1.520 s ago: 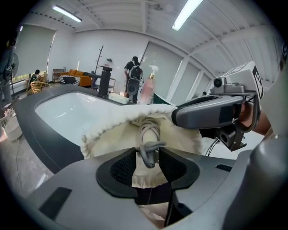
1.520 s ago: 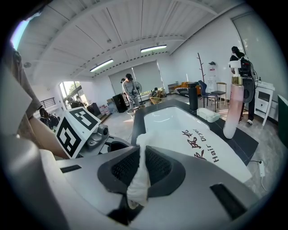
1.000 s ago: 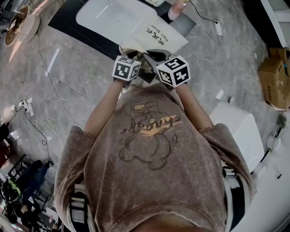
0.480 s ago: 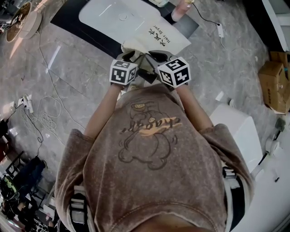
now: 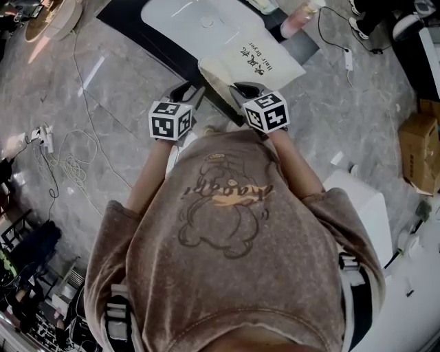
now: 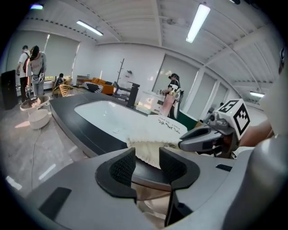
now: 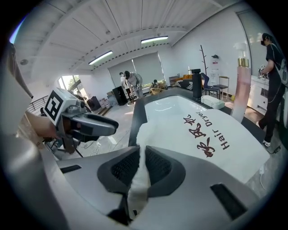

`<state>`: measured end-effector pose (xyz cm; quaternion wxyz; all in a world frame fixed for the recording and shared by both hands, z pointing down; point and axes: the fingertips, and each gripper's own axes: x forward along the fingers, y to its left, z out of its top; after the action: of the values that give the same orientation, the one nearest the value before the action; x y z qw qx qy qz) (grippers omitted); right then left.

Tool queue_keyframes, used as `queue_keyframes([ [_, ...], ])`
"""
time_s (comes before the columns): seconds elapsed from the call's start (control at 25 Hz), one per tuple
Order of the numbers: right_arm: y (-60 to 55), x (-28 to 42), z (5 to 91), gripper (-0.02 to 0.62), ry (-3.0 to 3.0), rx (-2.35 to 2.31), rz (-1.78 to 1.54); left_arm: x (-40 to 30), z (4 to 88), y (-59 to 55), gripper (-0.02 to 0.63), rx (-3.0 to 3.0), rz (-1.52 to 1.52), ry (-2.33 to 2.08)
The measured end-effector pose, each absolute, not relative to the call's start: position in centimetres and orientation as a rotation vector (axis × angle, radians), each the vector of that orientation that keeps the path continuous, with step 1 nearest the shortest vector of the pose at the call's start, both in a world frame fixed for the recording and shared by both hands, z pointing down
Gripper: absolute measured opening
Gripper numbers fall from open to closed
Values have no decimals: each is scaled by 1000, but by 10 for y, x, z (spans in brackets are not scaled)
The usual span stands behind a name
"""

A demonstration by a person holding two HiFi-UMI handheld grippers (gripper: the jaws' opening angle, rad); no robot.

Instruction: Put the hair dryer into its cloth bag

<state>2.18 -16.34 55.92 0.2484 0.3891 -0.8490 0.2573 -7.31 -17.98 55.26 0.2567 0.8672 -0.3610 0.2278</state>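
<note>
The white cloth bag (image 5: pixel 251 65), printed "Hair Dryer", lies on the edge of a black counter (image 5: pixel 130 17). My right gripper (image 5: pixel 245 89) is at the bag's near edge; in the right gripper view it (image 7: pixel 141 168) is shut on a fold of the bag (image 7: pixel 198 134), white cloth pinched between the pads. My left gripper (image 5: pixel 185 93) hangs to the left of the bag, apart from it. In the left gripper view its jaws (image 6: pixel 147 167) stand open with nothing gripped, the bag (image 6: pixel 153 134) lying beyond them. No hair dryer shows in any view.
A white basin (image 5: pixel 199 27) is set in the counter behind the bag, with a pink bottle (image 5: pixel 295 24) at the back. On the floor are cables (image 5: pixel 62 172) at left, a white cabinet (image 5: pixel 368 199) and a cardboard box (image 5: pixel 423 141) at right. People stand far off (image 6: pixel 33 60).
My left gripper has swung out to the left, away from the bag's corner where it was beside the right one. The right gripper stays at the bag's edge.
</note>
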Motion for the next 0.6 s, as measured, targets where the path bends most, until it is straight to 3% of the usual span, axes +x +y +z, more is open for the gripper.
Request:
queue_keyframes([
  [0.6,-154,14,537,130,-2362,1090,613,-72,496,-191,176,2427,490,-973],
])
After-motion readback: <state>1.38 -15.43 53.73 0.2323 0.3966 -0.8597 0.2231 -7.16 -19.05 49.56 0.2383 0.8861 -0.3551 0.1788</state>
